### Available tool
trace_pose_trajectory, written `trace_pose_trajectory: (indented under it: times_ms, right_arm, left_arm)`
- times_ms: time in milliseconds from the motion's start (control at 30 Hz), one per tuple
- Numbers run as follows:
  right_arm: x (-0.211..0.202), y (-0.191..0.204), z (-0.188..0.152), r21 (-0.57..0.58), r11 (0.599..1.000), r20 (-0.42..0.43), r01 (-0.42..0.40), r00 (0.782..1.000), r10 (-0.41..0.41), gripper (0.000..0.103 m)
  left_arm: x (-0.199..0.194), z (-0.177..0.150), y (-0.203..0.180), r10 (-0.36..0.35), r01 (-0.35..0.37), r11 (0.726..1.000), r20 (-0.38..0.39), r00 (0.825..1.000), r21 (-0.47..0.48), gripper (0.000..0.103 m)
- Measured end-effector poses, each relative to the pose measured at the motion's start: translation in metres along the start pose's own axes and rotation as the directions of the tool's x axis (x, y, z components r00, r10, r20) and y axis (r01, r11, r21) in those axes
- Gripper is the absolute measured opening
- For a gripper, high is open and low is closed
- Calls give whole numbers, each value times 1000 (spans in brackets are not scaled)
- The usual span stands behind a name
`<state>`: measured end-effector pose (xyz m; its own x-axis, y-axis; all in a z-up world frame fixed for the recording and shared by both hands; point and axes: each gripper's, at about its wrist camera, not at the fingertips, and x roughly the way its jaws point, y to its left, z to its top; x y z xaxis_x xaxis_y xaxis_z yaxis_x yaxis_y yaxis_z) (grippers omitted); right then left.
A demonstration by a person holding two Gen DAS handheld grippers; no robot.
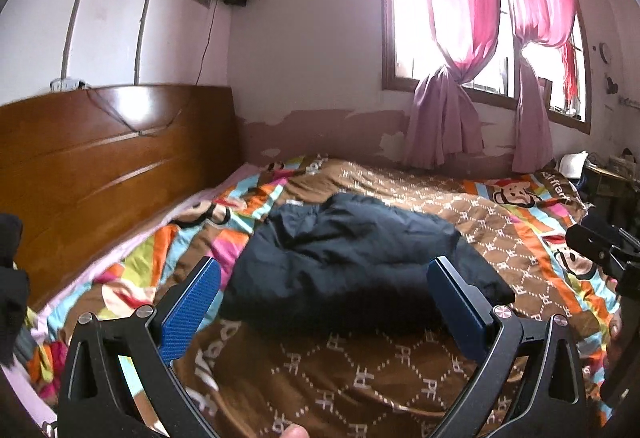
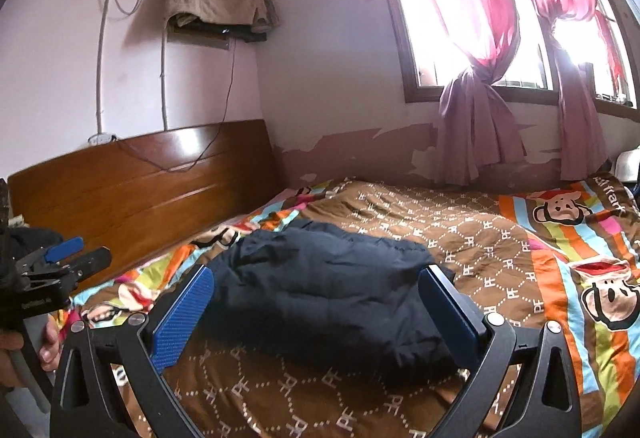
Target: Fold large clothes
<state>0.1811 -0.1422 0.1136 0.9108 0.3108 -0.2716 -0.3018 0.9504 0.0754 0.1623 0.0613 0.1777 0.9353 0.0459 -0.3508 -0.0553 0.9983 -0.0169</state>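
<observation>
A dark navy padded jacket (image 1: 352, 258) lies folded in a bundle on the bed's brown patterned quilt (image 1: 360, 370). It also shows in the right wrist view (image 2: 328, 290). My left gripper (image 1: 324, 274) is open and empty, held above the near edge of the jacket. My right gripper (image 2: 316, 282) is open and empty, also held just short of the jacket. The left gripper shows at the left edge of the right wrist view (image 2: 76, 258). The right gripper shows at the right edge of the left wrist view (image 1: 600, 246).
A wooden headboard (image 1: 108, 165) stands at the left. A window with pink curtains (image 1: 472, 37) is behind the bed. A wall shelf with a beige cloth (image 2: 216, 5) hangs above the headboard. Clutter sits at the far right (image 1: 608, 169).
</observation>
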Motion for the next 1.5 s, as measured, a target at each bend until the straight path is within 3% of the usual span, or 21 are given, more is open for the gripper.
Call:
trace_pose_trajectory:
  times_ms: [200,367,700,1500]
  right_arm:
    - [-4,9,-24,-6,1000,-41,26,999,-27,103]
    - [1,12,-43,-21,997,-71,71,995,-72,103]
    - [17,19,-74,-53,996,-136,65,988,-72,103]
    - [34,19,-88,-27,998,-192,48,980,-52,103]
  left_arm:
    - [-8,-21,11,-13,16,996,35,999,-90,101]
    - [-4,-37,1,10,-10,1000,9,1000,-10,101]
    - [2,-73,2,37,-36,999,-34,999,36,101]
    - [3,-78,9,42,-41,999,-29,999,17,101]
